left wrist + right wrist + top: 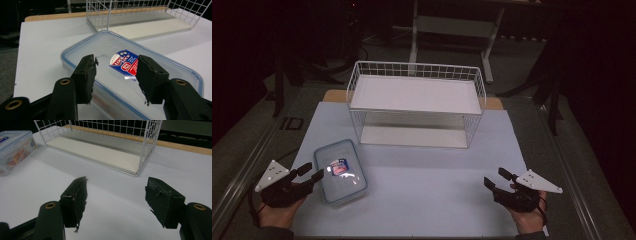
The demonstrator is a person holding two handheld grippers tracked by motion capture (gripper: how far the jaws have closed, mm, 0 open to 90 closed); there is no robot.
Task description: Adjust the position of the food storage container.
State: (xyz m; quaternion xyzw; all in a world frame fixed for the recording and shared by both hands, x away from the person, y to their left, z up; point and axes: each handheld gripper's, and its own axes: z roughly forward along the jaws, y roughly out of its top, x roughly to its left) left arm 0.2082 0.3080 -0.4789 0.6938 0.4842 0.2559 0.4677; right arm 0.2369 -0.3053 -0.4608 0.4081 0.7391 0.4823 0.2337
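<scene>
A clear plastic container (340, 171) with a blue-rimmed lid and a red-and-blue label lies flat on the white counter (427, 195), in front of the white wire rack (416, 102) and off its left front corner, a short way apart from it. In the left gripper view the container (130, 75) sits just past the fingers (86, 77), with the rack's lower shelf (150, 27) behind it. The left gripper (307, 172), held in a hand (279, 212) at the near left edge of the counter, points at the container's left side; its fingers are spread, and their tips sit over the near edge of the lid without clearly pressing on it, so whether they touch it cannot be told. The right gripper (497, 179), held in the other hand (527, 217), is well apart from the container, in front of the rack's right end. Its fingers (75, 200) are spread with bare counter between them and nothing held. In the right gripper view the rack (105, 145) stands ahead, and the container (15, 147) shows at the far left, beside the rack's end. The rack has two white shelves, one above the other, inside wire sides, and it stands toward the back of the counter.
</scene>
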